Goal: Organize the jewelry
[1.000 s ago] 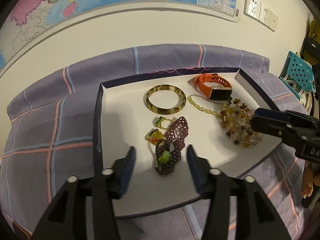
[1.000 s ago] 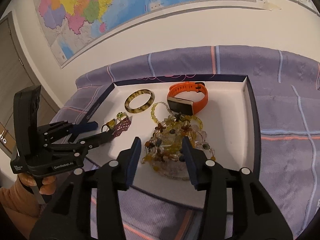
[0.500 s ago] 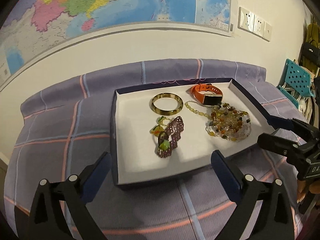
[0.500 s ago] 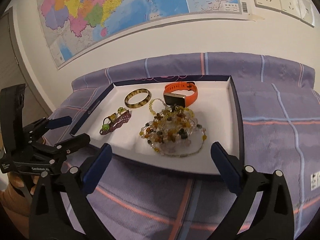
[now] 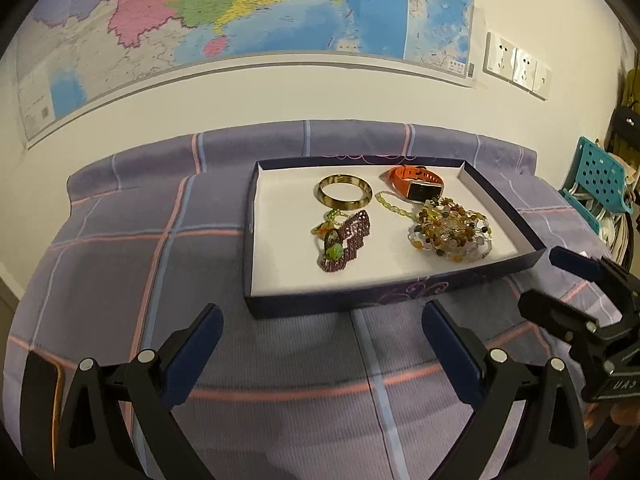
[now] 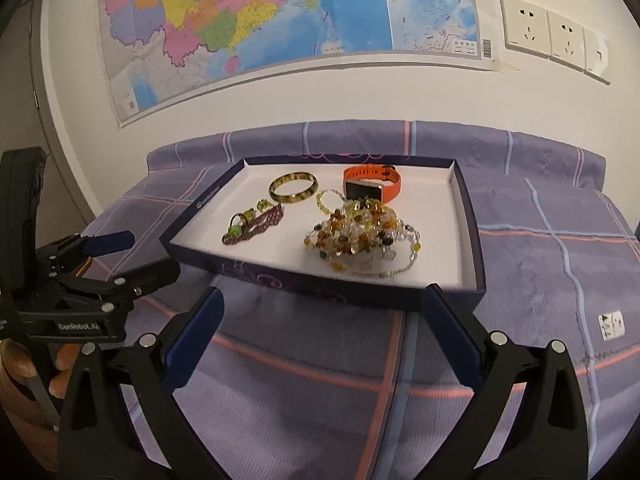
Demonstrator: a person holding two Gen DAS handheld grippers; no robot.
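Four pieces lie in the tray (image 5: 256, 240). Left view: left tool (image 5: 320, 350) fully open, empty; purple bracelet (image 5: 346, 246) straight ahead, beyond the near wall. Right view: right tool (image 6: 322, 334) fully open, empty; bead pile (image 6: 362, 236) ahead, slightly right. Bed clear between.

Orange watch (image 5: 414, 182), purple plaid cloth (image 5: 120, 248)

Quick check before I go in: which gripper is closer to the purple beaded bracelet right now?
Left. The left gripper sits open over the cloth in front of the tray, nearly facing the purple beaded bracelet. The right gripper, also open, sits further over, facing the amber bead pile.
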